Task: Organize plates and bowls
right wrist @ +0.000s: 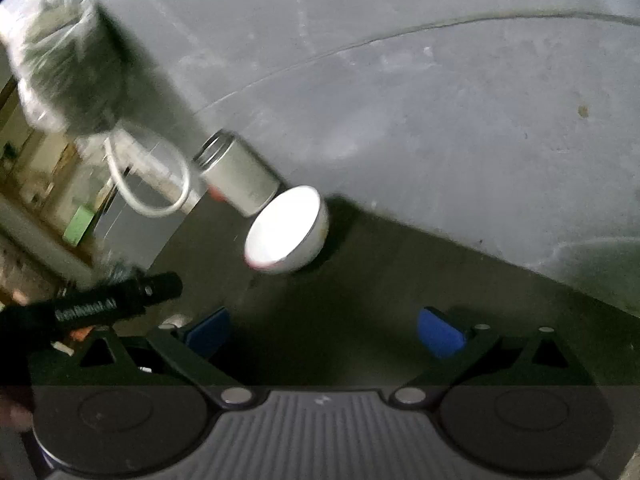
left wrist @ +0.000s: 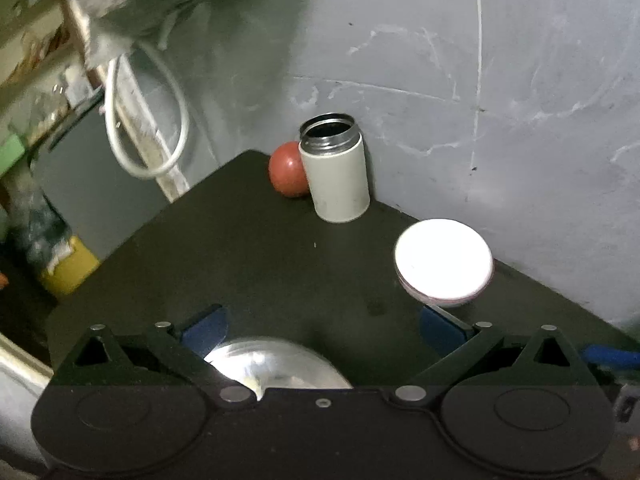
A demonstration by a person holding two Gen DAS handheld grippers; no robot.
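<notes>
White bowl (left wrist: 443, 262) sits on the dark table (left wrist: 240, 248) near the wall, not gripped. Steel plate or bowl (left wrist: 276, 362) lies directly under the left gripper (left wrist: 320, 326), whose jaws are spread, empty. Right gripper (right wrist: 324, 330) also spread, empty, aimed at the bowl. Likely reaching step; next, close on a rim. Lidless flask (left wrist: 338, 172) and red ball (left wrist: 287, 174) stand behind, clear of the path.

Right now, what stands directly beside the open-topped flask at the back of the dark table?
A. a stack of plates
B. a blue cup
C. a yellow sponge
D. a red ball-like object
D: in the left wrist view a red ball-like object sits against the flask near the wall.
</notes>
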